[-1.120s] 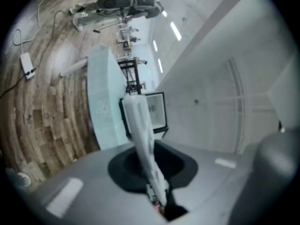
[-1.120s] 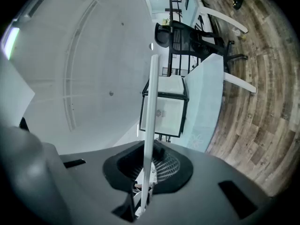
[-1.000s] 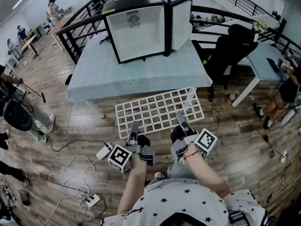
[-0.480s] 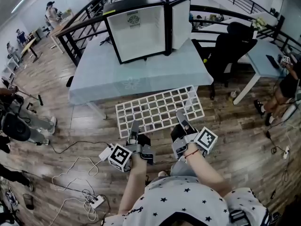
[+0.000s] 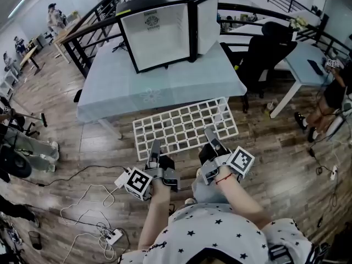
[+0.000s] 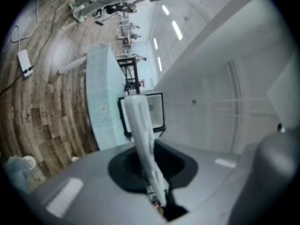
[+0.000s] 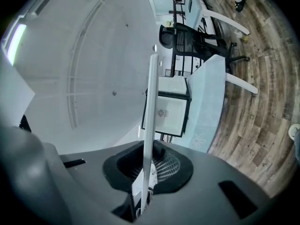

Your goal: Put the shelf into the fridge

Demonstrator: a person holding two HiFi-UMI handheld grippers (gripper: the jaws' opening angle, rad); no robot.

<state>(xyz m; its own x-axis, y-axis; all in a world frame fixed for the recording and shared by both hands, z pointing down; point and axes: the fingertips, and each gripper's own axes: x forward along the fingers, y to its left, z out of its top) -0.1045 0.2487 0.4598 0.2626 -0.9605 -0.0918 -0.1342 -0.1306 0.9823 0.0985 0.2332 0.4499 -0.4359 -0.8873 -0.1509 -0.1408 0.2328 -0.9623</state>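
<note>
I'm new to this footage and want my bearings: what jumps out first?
The white grid shelf hangs above the wooden floor, its near edge clamped by the left gripper and right gripper. Beyond it, a small black fridge stands on the pale blue table, door open, white inside facing the person.

White grid shelf (image 5: 184, 126), black-framed fridge (image 5: 160, 33)
</note>
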